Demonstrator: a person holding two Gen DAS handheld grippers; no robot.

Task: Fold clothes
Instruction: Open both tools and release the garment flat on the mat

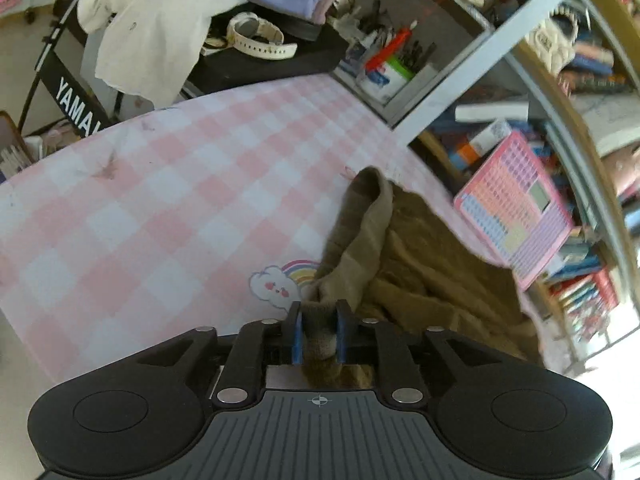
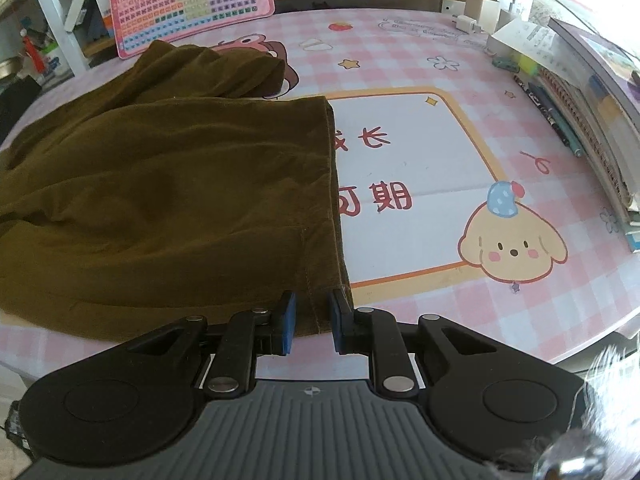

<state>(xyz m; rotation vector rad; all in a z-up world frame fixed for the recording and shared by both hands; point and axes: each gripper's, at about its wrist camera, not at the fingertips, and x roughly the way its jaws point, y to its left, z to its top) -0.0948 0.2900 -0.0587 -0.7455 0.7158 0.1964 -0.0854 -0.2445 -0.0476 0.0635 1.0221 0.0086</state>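
Note:
An olive-brown garment [image 2: 168, 184] lies spread on the pink checked table mat [image 2: 440, 60], its hemmed edge running down the middle of the right wrist view. My right gripper [image 2: 312, 320] is shut on the hem's near corner, fabric between its blue pads. In the left wrist view the same garment [image 1: 420, 264] is bunched and lifted at the right. My left gripper [image 1: 319, 330] is shut on its ribbed band, which rises in a fold above the mat [image 1: 160, 208].
A pink keyboard-style chart [image 2: 188, 4] leans at the table's back; it also shows in the left wrist view [image 1: 516, 208]. Books and pens [image 2: 576, 104] line the right edge. A cluttered shelf [image 1: 400, 60], white cloth [image 1: 152, 32] and a watch [image 1: 260, 36] lie beyond the far edge.

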